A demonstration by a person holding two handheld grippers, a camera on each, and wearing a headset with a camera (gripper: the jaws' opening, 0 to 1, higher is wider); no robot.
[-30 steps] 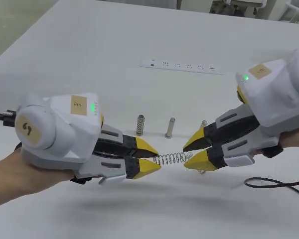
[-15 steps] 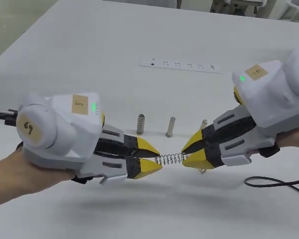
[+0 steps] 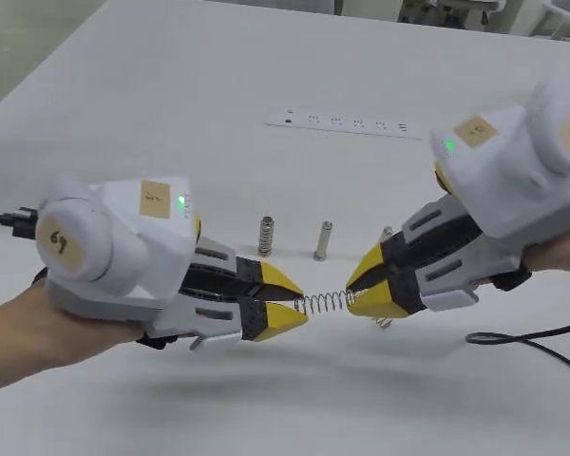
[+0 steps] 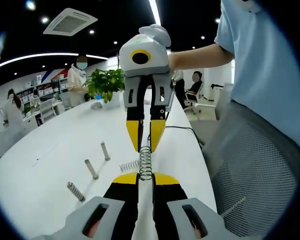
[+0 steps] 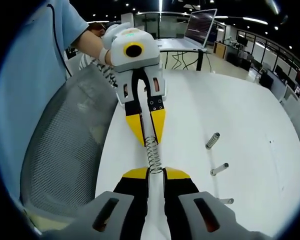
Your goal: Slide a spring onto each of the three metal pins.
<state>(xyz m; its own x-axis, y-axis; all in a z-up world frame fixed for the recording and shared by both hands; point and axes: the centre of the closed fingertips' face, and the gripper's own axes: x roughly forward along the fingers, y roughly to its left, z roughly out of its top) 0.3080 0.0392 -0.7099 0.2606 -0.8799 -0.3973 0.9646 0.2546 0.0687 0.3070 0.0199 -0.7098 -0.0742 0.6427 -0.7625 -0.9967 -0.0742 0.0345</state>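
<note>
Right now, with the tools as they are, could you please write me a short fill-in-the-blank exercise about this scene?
1. The left tool and the right tool hold one spring by its two ___.
2. Exactly ___ pin already carries a spring.
3. A ___ light glows on each tool.

Missing words: ends; one; green.

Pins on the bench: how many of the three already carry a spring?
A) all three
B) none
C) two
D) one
D: in the left gripper view the nearest pin is sleeved by a spring, while the middle pin and the far pin stand bare.
</note>
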